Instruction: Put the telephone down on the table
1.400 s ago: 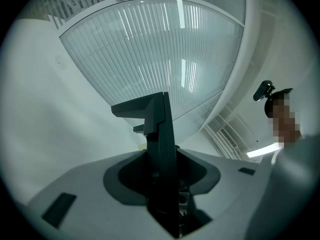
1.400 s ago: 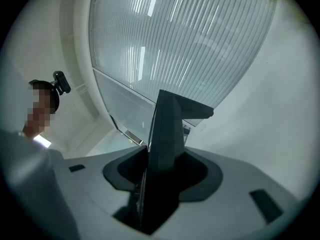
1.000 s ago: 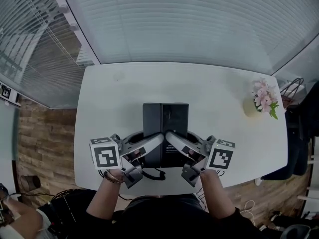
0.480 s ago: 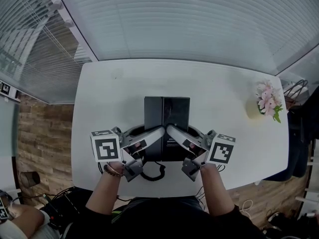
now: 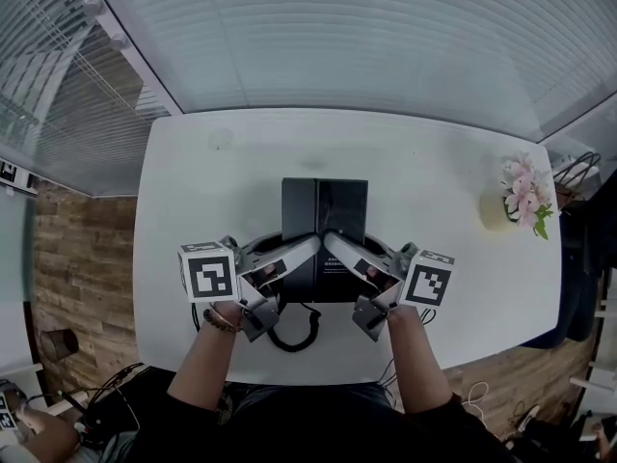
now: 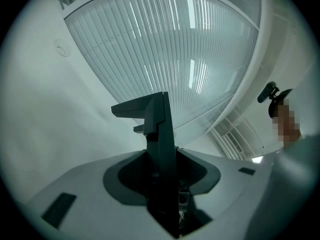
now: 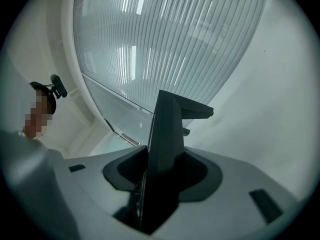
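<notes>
Telephone being held at near end by left tongs and right tongs, both clamped on it, over middle of tabletop. Set-down step judged in hand. Next: level descent until contact, then tongs opened.

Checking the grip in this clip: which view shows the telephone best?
The head view: the whole black telephone shows from above, over the table, held by the left gripper and right gripper. Each gripper view shows only its edge, clamped between the jaws.
</notes>
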Action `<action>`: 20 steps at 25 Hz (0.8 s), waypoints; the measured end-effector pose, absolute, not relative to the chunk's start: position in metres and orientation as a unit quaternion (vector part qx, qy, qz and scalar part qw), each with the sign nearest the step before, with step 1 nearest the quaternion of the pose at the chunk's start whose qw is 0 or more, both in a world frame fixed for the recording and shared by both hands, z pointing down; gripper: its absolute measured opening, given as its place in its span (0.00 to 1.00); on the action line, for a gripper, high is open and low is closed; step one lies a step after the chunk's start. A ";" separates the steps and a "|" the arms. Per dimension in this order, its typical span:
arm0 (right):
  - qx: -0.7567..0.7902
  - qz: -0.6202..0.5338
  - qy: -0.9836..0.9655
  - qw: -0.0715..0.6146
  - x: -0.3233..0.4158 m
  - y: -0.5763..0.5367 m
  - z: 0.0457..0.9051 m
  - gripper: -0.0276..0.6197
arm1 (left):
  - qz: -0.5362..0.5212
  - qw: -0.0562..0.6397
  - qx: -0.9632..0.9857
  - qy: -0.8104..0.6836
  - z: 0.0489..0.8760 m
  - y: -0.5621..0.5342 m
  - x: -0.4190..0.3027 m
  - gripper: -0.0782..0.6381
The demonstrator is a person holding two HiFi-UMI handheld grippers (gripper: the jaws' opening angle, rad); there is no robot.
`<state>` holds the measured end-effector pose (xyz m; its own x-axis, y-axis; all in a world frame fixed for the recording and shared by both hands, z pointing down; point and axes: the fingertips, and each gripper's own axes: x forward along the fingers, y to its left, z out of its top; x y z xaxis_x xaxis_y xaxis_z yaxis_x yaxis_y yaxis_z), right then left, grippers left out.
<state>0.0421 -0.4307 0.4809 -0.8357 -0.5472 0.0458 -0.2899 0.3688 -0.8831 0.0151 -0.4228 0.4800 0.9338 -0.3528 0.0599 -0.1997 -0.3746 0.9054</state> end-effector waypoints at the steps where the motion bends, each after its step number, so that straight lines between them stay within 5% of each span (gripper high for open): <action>1: -0.256 -0.502 0.816 0.128 0.042 -0.433 0.483 0.34 | -0.071 0.535 0.825 -0.168 0.482 -0.425 0.015 0.38; 20: -0.245 -0.552 0.786 0.131 0.039 -0.451 0.522 0.35 | -0.062 0.572 0.800 -0.172 0.525 -0.444 0.020 0.38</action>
